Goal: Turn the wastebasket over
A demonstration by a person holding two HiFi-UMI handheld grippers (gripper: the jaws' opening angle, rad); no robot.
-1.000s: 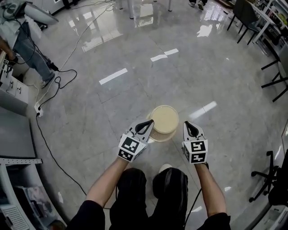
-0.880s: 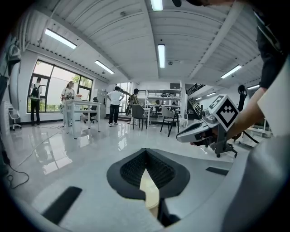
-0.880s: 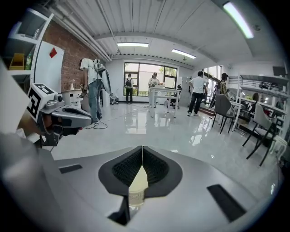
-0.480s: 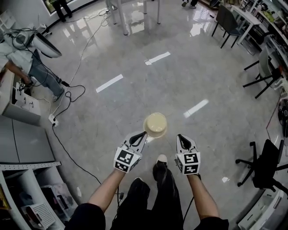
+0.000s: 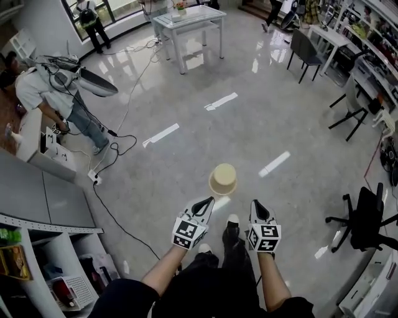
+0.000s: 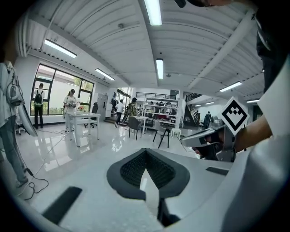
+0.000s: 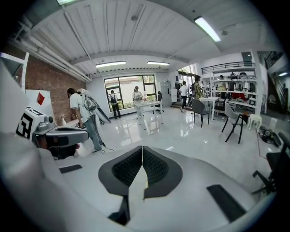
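Head view alone shows wastebasket [image 5: 223,179] on floor [image 5: 186,93], gripper views alone ceiling lights [image 6: 154,11].

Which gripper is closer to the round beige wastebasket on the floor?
Left. In the head view, the left gripper sits just below-left of the round beige wastebasket. The right gripper is farther off, below-right. Both are shut and empty.

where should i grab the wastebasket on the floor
Squeeze the wastebasket by its side wall between the left gripper and right gripper, one from each side: it seems to stand wide end down, narrow closed end up, so no rim shows to pinch.
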